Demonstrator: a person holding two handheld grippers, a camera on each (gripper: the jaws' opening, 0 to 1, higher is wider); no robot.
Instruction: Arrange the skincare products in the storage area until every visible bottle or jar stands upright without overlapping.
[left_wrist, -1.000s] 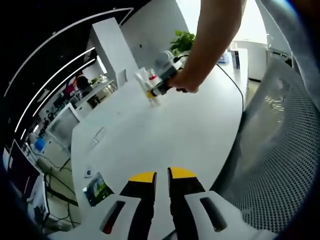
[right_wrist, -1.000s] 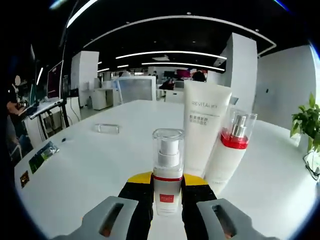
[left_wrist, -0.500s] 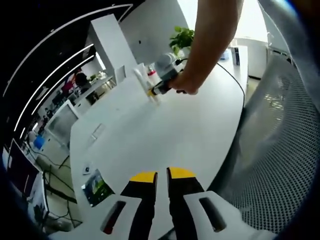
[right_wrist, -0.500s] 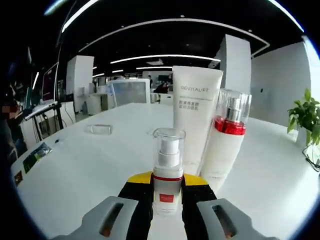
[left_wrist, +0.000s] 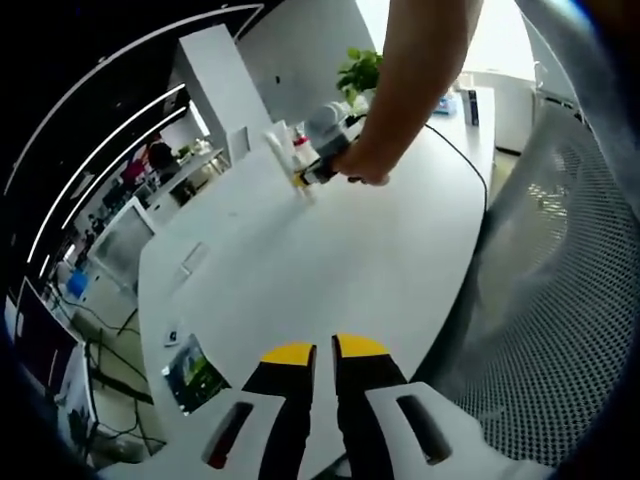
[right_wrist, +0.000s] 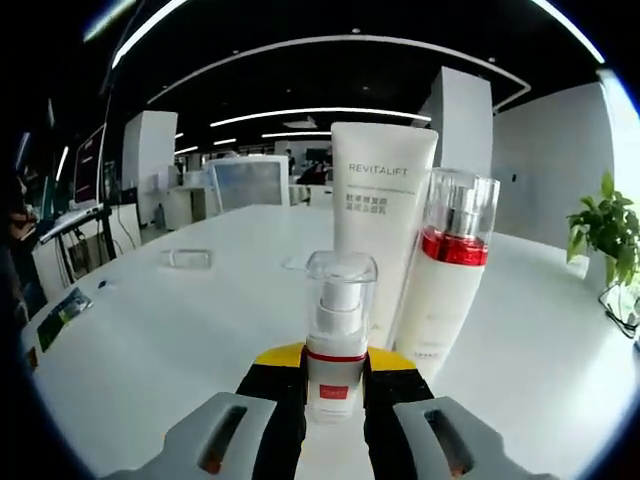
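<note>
My right gripper (right_wrist: 336, 362) is shut on a small clear pump bottle (right_wrist: 338, 335) with a red band, held upright just over the white table (right_wrist: 180, 340). Right behind it stand a tall white tube (right_wrist: 378, 220) marked REVITALIFT and a white bottle (right_wrist: 444, 270) with a red collar and clear cap, side by side. In the left gripper view my left gripper (left_wrist: 323, 354) is shut with nothing in it, low over the near table edge. Far across the table (left_wrist: 330, 270) a person's hand (left_wrist: 360, 165) holds the other gripper beside the group of bottles (left_wrist: 285, 155).
A potted plant (right_wrist: 612, 235) stands at the right. A small clear flat object (right_wrist: 186, 258) lies on the table at the left. A card (left_wrist: 192, 372) sits near the table's left edge. A mesh chair (left_wrist: 560, 300) is at the right, and a cable (left_wrist: 465, 165) runs over the table.
The right gripper has carried the small pump bottle closer to the tube and the red-collared bottle, which now loom larger. The left gripper has stayed put.
</note>
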